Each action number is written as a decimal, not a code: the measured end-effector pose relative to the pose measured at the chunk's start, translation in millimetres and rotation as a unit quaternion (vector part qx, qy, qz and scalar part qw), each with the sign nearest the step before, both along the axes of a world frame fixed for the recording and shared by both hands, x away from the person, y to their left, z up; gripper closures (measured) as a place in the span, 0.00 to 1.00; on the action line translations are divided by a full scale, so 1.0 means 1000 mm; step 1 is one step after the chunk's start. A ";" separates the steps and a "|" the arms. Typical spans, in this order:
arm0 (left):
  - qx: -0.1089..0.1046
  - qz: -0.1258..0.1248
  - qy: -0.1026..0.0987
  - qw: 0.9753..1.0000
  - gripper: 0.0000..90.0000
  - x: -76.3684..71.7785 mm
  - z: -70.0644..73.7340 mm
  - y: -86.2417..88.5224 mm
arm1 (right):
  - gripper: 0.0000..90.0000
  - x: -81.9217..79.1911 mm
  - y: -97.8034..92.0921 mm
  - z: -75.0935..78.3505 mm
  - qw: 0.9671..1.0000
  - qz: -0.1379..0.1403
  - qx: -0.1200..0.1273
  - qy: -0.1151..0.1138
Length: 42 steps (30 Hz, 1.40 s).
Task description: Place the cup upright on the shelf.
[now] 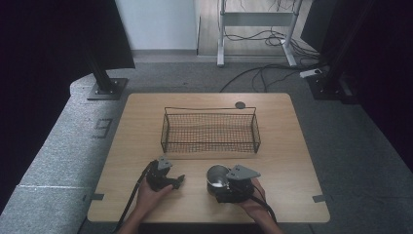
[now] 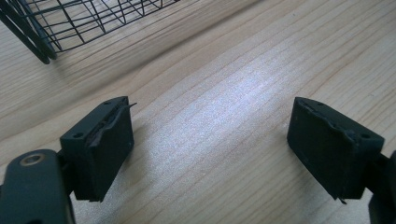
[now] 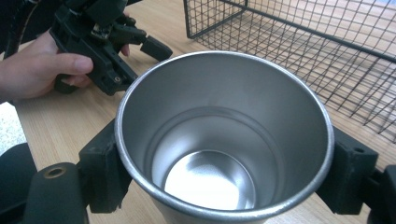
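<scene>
While the right gripper (image 3: 219, 172) clamps the steel cup (image 3: 224, 135) upright on the tabletop (image 1: 282, 146) near the wire basket (image 1: 210, 130), the left gripper (image 2: 210, 149) stands wide apart, holding nothing.

steel cup (image 3: 224, 140) upright between jaws | wire basket (image 3: 303, 51) behind | left gripper (image 3: 156, 49) beside

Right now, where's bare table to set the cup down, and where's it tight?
Bare wood: the table right of the wire basket, the strip left of it, and the far edge behind. The basket looks empty too. Tight: the near middle, where the left tool, the steel cup and the right tool sit close.
</scene>
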<state>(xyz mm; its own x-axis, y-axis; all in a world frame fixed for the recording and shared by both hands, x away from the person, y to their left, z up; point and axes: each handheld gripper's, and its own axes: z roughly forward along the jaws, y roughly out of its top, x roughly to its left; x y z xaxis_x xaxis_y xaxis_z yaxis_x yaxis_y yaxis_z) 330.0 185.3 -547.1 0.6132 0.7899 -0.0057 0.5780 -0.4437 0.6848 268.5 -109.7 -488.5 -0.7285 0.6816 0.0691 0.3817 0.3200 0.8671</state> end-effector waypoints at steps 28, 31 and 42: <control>0.000 0.000 0.000 1.000 0.16 0.000 0.000 0.000 | 0.20 0.012 -0.009 0.029 1.000 -0.010 0.014 -0.016; 0.000 0.000 0.000 1.000 0.16 0.000 0.000 0.000 | 0.20 0.014 -0.010 0.030 1.000 -0.011 0.014 -0.015; 0.000 0.000 -0.001 1.000 0.16 0.000 0.000 0.000 | 0.20 0.028 -0.012 0.036 1.000 -0.017 0.023 -0.008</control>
